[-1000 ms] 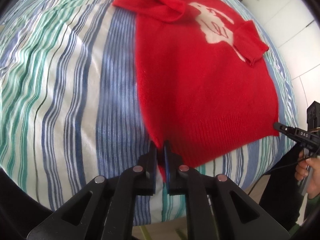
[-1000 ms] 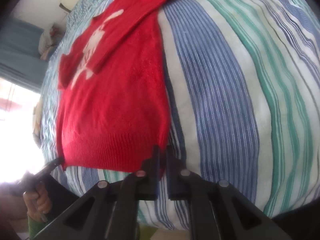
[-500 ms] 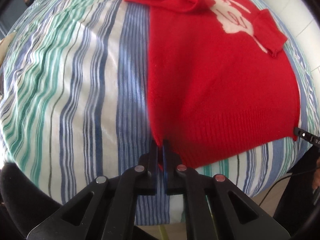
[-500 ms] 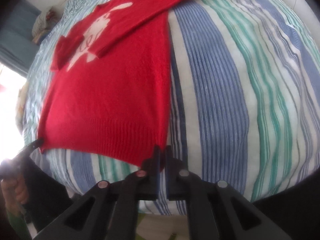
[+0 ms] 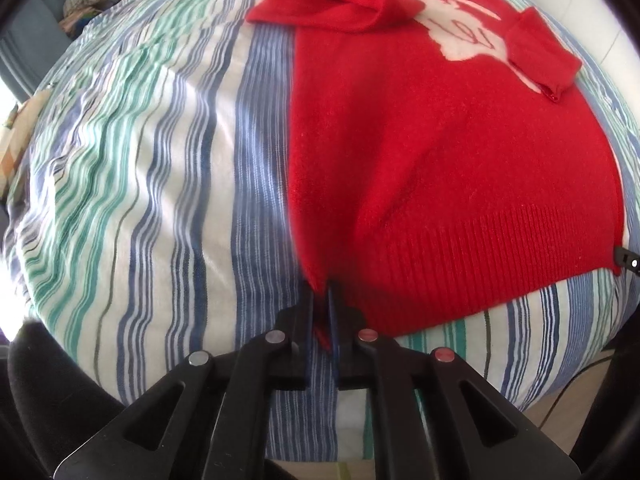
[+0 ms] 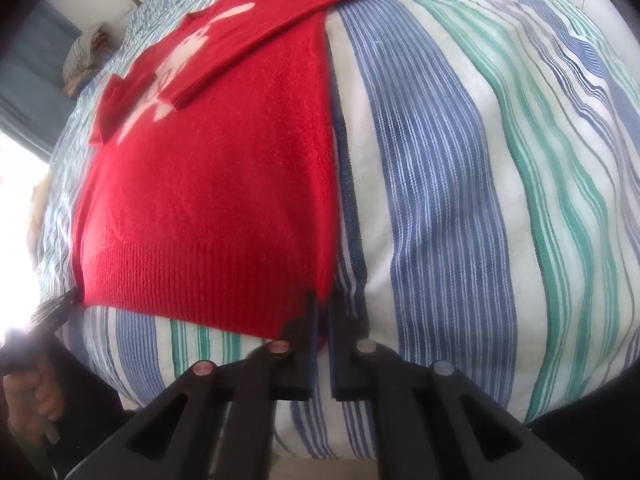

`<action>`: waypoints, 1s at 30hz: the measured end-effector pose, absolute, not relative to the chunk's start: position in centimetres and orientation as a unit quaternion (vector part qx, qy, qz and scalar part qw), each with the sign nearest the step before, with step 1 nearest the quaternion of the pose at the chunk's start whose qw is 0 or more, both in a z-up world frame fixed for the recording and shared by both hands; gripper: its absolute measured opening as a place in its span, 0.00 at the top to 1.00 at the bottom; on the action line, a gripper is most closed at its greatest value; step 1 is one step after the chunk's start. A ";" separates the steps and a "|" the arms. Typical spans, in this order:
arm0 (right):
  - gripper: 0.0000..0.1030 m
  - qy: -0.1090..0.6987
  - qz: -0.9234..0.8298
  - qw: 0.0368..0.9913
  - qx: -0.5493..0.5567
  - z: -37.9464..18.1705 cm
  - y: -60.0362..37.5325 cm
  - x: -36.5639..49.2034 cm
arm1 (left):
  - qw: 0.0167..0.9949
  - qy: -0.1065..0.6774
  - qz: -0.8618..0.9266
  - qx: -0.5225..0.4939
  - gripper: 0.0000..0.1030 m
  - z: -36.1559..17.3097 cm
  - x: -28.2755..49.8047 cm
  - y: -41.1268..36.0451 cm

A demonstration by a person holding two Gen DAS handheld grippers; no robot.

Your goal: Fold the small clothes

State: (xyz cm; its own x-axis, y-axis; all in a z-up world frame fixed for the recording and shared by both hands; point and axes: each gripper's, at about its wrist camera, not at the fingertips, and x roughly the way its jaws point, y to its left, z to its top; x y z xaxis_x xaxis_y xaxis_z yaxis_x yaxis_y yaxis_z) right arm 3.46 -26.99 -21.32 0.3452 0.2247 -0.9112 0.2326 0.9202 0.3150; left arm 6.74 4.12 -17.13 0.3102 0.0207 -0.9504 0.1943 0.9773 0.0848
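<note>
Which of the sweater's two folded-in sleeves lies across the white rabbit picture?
The long sleeve on the right tongs' side crosses the white rabbit; the other sleeve only reaches its edge.

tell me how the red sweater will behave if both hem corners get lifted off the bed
The red sweater is soft knit, so it will likely sag between the left gripper and right gripper rather than stay flat. The sleeves folded loosely over the chest may slide off. The fuzzy knit probably drags on the striped bedsheet rather than gliding.
</note>
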 end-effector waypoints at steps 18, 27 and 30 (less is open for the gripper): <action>0.31 0.443 0.162 0.874 -0.116 -7.9 -23.5 11.8 | 0.834 0.550 0.034 0.005 0.22 -10.1 5.1 9.5; 0.94 0.492 0.179 0.847 -0.088 -17.4 -19.5 20.6 | 0.820 0.568 0.064 0.011 0.22 -10.6 3.2 11.0; 0.93 0.450 0.134 0.883 0.016 -13.1 -26.1 20.5 | 0.812 0.579 0.069 0.011 0.22 -11.1 3.0 11.4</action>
State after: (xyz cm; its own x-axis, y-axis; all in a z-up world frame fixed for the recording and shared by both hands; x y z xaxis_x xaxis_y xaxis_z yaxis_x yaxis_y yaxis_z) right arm 20.48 -26.14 -13.07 0.5588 0.2510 -0.7904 -0.2217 0.9636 0.1493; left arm 2.96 11.38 -11.13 0.3190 0.1244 -0.9396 -0.0994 0.9903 0.0974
